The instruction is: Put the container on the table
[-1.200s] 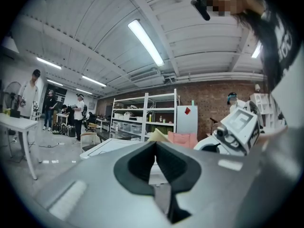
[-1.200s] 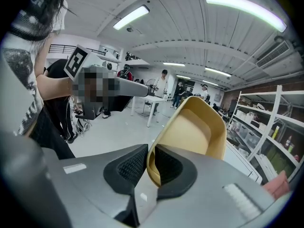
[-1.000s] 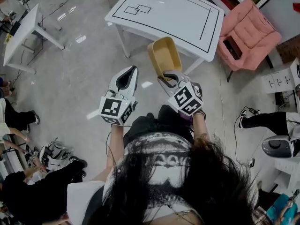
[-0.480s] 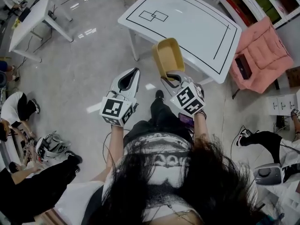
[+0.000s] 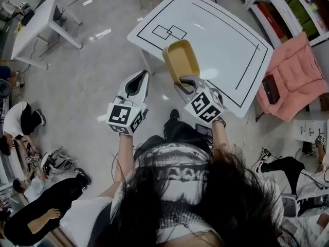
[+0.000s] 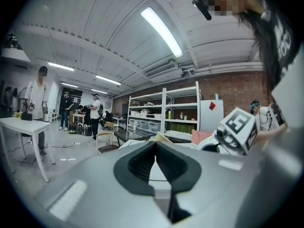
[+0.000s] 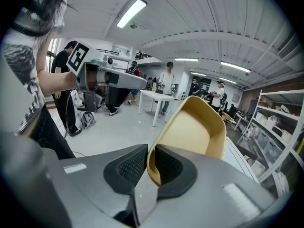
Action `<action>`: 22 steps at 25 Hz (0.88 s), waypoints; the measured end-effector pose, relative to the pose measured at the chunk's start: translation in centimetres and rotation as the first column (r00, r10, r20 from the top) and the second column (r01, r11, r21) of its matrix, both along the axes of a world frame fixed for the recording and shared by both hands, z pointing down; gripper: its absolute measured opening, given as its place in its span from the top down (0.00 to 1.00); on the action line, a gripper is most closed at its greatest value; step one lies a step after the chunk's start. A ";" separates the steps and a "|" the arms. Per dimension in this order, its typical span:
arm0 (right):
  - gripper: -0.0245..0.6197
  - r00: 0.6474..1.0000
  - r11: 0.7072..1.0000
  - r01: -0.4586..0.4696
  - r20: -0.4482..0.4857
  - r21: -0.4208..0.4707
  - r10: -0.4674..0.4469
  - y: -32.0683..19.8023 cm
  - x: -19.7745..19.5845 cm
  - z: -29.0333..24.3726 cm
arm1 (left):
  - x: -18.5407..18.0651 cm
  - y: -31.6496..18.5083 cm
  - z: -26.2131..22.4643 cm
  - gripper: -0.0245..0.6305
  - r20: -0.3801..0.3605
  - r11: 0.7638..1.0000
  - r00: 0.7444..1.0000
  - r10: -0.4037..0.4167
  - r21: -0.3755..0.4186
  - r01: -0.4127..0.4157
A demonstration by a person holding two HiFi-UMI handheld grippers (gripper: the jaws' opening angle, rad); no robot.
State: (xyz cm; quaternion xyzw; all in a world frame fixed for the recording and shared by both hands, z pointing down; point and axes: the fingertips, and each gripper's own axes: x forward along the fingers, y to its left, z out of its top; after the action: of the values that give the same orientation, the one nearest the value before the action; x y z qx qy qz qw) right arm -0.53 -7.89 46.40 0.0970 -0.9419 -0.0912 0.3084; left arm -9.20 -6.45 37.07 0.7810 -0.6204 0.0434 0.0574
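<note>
step: container (image 5: 181,60) held near table (image 5: 226,45) edge
right gripper (image 5: 184,82): clamps its wall
left gripper (image 5: 140,76): closed, empty
next: lower onto tabletop

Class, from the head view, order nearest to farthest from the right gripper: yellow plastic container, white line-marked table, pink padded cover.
1. Yellow plastic container: clamped by the right gripper.
2. White line-marked table: straight ahead.
3. Pink padded cover: past the table, far right.

White table top (image 5: 221,40) lies open ahead; pink chair (image 5: 295,68) flanks it.
</note>
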 end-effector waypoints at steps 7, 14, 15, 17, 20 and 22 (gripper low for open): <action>0.88 0.999 0.999 0.042 0.003 -0.017 -0.042 -6.4 -0.7 0.9 | -0.2 -6.1 0.2 0.96 0.020 0.999 0.999 -0.030 -0.020 0.030; 0.88 0.998 0.997 0.065 0.023 -0.034 -0.065 -9.5 -0.9 1.5 | 0.3 -9.4 0.3 0.96 0.047 0.998 0.998 -0.043 -0.038 0.045; 0.88 0.998 0.997 0.064 0.026 -0.036 -0.063 -9.8 -0.9 1.5 | 0.5 -9.7 0.3 0.96 0.048 0.998 0.998 -0.040 -0.041 0.042; 0.89 0.998 0.998 0.057 0.030 -0.041 -0.056 -10.4 -0.7 1.5 | 1.0 -10.4 0.4 0.96 0.049 0.998 0.998 -0.029 -0.049 0.032; 0.89 0.999 0.998 0.050 0.020 -0.043 -0.049 -11.1 -0.5 1.8 | 1.6 -11.2 0.7 0.96 0.054 0.998 0.999 -0.008 -0.061 0.011; 0.89 0.999 0.998 0.051 0.011 -0.044 -0.050 -11.3 -0.4 2.2 | 1.8 -11.6 0.8 0.96 0.056 0.998 0.998 0.000 -0.063 0.004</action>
State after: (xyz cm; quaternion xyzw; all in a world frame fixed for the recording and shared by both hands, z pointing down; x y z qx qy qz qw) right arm -0.92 -19.18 48.58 0.0669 -0.9473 -0.0777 0.3036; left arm -7.37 -18.07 37.84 0.7767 -0.6208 0.0849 0.0646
